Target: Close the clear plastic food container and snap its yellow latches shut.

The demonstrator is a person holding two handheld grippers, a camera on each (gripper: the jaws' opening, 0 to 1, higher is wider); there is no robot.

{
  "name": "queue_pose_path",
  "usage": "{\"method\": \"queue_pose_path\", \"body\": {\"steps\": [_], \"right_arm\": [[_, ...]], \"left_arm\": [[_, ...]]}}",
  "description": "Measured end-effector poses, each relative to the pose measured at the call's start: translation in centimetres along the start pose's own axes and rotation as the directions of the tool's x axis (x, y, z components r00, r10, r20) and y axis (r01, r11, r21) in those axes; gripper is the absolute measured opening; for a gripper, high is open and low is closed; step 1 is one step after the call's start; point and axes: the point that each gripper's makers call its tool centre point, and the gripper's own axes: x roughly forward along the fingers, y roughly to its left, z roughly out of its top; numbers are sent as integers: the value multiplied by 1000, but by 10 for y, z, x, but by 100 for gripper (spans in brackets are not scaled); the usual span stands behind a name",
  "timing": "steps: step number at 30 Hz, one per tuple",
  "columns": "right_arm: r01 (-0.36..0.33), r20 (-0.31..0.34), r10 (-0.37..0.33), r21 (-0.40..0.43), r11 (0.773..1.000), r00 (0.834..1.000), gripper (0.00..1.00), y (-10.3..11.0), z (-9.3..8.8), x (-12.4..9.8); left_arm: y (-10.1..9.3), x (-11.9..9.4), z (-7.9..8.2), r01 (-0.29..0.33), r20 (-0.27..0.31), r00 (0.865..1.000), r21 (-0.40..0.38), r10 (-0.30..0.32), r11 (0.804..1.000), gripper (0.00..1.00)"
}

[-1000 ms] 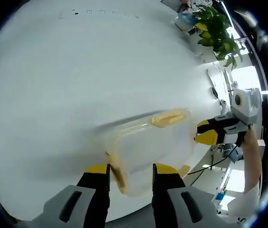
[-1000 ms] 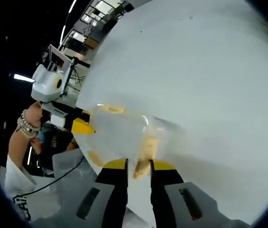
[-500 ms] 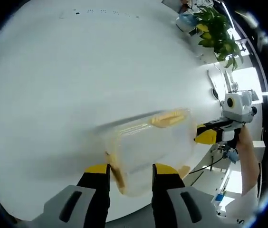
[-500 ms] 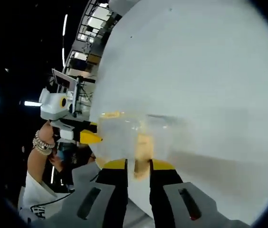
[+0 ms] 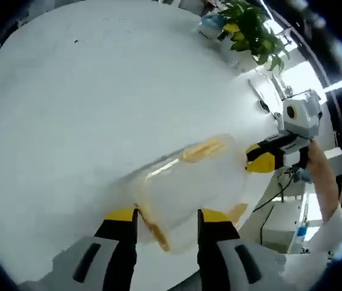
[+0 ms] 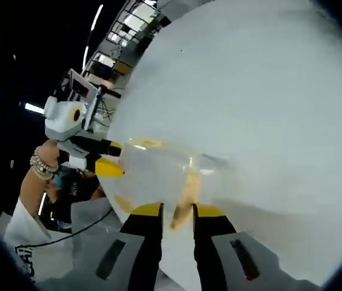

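Left gripper view gives us the white table (image 5: 86, 97) as the biggest thing, a wide pale surface running to the far edge. Near us on it lies the clear plastic food container (image 5: 189, 185), lid down on the body, sitting close to the table's near edge. Its yellow latches show at several sides: one on the far side (image 5: 204, 148), one at the near left (image 5: 153, 227) between our jaws, one at the near right corner (image 5: 238, 212).

Our left gripper (image 5: 166, 218) stands with its jaws narrowly apart, astride the near wall of the container and the latch there; whether they press on it we cannot tell. Our right gripper (image 5: 261, 159) comes in from the right, yellow tips at the container's right end, a hand (image 5: 316, 170) behind it. A leafy green plant (image 5: 247, 27) stands at the far right.

Right gripper view shows the same container (image 6: 159, 176) near us, a latch (image 6: 186, 194) between the nearly closed jaws of the right gripper (image 6: 177, 212); contact is unclear. The left gripper (image 6: 107, 167) meets the container's left end, held by a hand with beaded bracelets (image 6: 40, 163).
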Motion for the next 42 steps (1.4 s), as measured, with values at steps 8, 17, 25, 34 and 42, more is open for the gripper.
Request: {"method": "queue_pose_path", "body": {"steps": [8,17,25,34,42], "right_arm": [[-7,184,22,-85,996,983,12,16,49,-26],[-117,122,140,-177,977,983,0,59,56,10],[-88,31,101,-281,956,994,0,65,50,45],[-54,39,69,-295,954,997,0,56,65,57],[-44,60,64,-290,956,996,5,48,80,63]], "left_arm": [[-17,-27,33,2,200,978,273,-58,962,51],[-55,1,19,-65,221,969,656,-109,752,9],[-61,17,13,-10,181,973,647,-141,762,9],[-64,23,13,-13,209,962,681,-177,732,19],[-65,26,4,-46,203,967,731,-152,681,35]]}}
